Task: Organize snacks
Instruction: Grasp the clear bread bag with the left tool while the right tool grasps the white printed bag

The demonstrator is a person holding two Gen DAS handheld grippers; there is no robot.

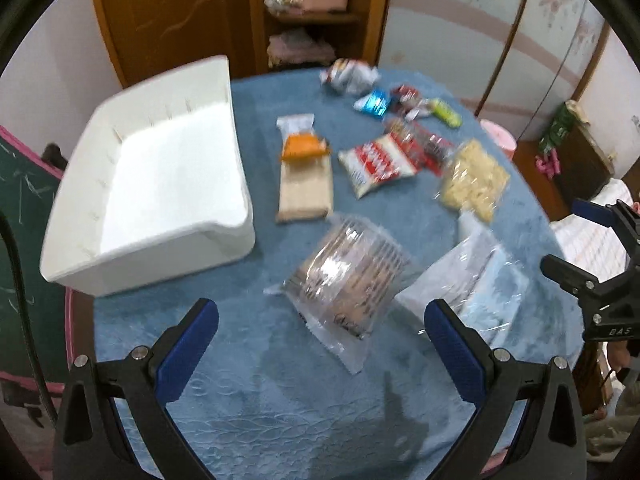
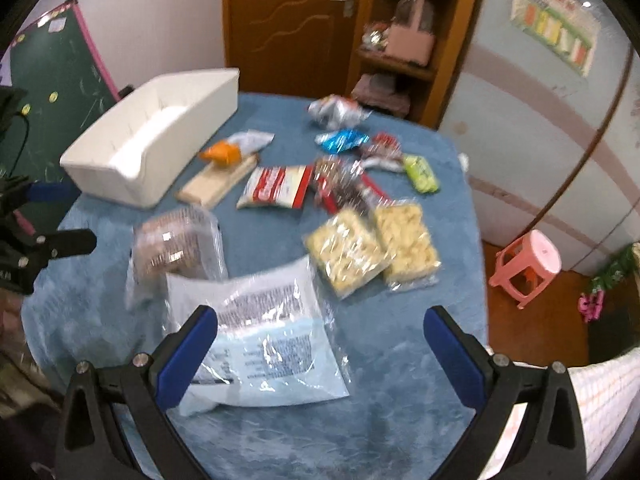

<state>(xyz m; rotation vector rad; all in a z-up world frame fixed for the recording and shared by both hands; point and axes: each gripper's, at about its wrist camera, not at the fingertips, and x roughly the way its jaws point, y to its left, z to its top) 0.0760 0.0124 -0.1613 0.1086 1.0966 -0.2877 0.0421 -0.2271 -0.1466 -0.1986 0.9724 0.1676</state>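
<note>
A white bin (image 1: 160,184) stands at the table's left, also in the right wrist view (image 2: 160,136). Several snack packs lie on the blue cloth: a clear pack of brown biscuits (image 1: 348,280) (image 2: 176,244), a flat white and blue bag (image 1: 468,284) (image 2: 268,340), a wafer pack with orange label (image 1: 304,176) (image 2: 220,176), a red and white pack (image 1: 376,164) (image 2: 276,188), yellow cracker packs (image 1: 476,180) (image 2: 372,248). My left gripper (image 1: 320,348) is open above the biscuit pack's near side. My right gripper (image 2: 320,348) is open above the flat bag.
Small wrapped sweets (image 1: 400,100) (image 2: 360,144) lie at the table's far side. A pink stool (image 2: 528,268) stands on the floor to the right. A wooden door and shelf (image 2: 400,40) stand behind the table. A green chalkboard (image 2: 56,80) is at the left.
</note>
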